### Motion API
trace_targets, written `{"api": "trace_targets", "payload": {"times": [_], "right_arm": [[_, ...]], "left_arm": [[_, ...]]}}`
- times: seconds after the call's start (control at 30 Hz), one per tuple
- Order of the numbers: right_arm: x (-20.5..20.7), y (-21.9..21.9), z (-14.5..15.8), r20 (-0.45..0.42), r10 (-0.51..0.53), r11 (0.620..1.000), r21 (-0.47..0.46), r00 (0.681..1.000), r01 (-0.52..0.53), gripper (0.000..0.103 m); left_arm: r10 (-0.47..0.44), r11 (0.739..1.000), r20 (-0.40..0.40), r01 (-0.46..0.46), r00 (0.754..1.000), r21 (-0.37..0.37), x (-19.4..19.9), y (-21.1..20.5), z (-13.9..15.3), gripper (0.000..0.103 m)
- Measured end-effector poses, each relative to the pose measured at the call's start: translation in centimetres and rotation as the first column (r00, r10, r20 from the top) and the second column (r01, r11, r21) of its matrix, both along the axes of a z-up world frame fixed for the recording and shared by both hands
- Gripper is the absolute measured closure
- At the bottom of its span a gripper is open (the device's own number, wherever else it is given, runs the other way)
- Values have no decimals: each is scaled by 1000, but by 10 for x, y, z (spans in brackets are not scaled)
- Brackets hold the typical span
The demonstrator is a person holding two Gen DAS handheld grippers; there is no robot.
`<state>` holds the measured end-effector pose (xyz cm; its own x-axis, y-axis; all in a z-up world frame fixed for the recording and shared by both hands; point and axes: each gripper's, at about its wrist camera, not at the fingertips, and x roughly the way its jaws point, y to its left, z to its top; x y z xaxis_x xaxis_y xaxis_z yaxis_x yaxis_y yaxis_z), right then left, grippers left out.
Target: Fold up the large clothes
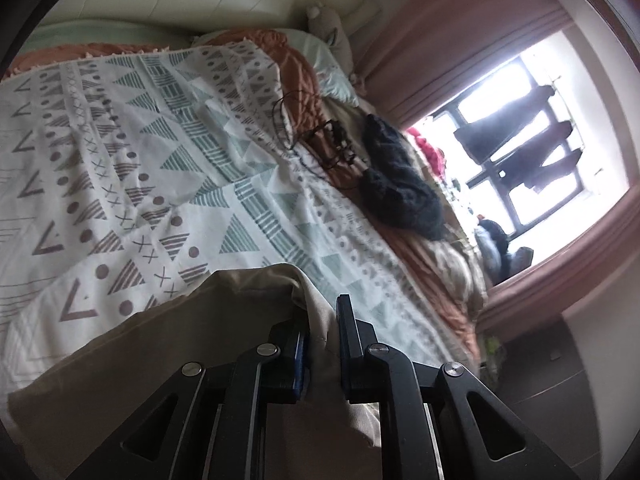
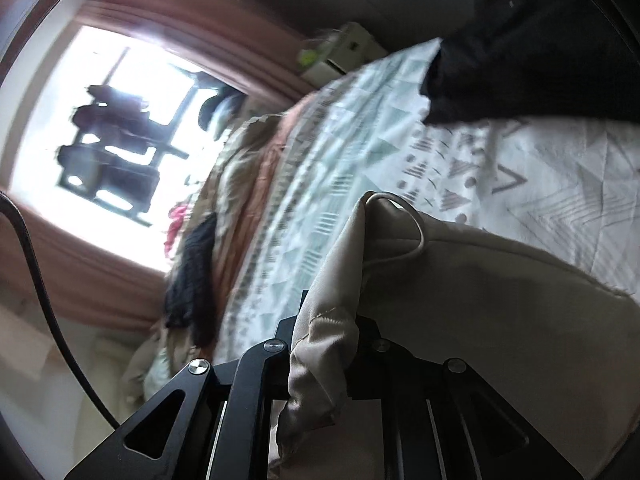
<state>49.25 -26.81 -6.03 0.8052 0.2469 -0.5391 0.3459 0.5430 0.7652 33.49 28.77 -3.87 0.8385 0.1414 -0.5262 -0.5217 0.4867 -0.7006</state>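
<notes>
Beige cloth, a large garment (image 1: 160, 360), is pinched in both of my grippers above a bed. My left gripper (image 1: 322, 340) has its two black fingers closed on a fold of that beige garment, the fabric bunched up between the blue pads (image 1: 303, 360) and spreading away to the left side of the left wrist view. My right gripper (image 2: 324, 344) is likewise clamped on the same beige garment (image 2: 500, 300); a thick wad of it fills the gap between the fingers, hiding most of them, and a pale cord loop (image 2: 416, 232) stands up from its top edge.

Everything else I place against the bed's patterned blanket (image 1: 180, 140), which is white with green and brown triangles, dots and crosses. The garment hangs just over the near edge of this blanket. A black knitted item (image 1: 400, 184) lies on the blanket's far side, toward the window, with thin dark cables (image 1: 320, 140) just beside it. An orange cover (image 1: 296, 68) shows under the blanket's edge, and a pale pillow (image 1: 332, 68) sits beyond it by the wall. Past the blanket is a bright window (image 1: 520, 140) framed by pink curtains (image 1: 440, 40), with dark clothes hanging outside. In the right wrist view, which is blurred, a black sleeve (image 2: 520, 52) reaches over the blanket (image 2: 540, 168)
</notes>
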Motion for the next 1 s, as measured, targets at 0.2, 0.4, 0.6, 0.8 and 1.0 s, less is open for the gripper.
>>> {"api": "trace_targets", "payload": {"times": [0.2, 0.4, 0.6, 0.8, 1.0], "right_arm": [[37, 19, -48, -75, 83, 991, -97, 994, -90, 86], [66, 32, -74, -102, 227, 969, -77, 969, -235, 44], [51, 51, -59, -66, 306, 945, -105, 950, -311, 25], [35, 58, -40, -66, 368, 914, -156, 928, -373, 25], [30, 75, -35, -116, 456, 857, -208, 882, -471, 25]], "left_arm": [[-40, 999, -128, 39, 991, -11, 31, 5, -58, 88], [-75, 997, -138, 79, 988, 21, 36, 0, -65, 37], [-100, 990, -128, 111, 987, 83, 24, -13, -48, 35], [-98, 989, -139, 111, 985, 94, -8, -10, -39, 35], [-60, 989, -162, 80, 985, 124, -62, -1, -31, 35]]}}
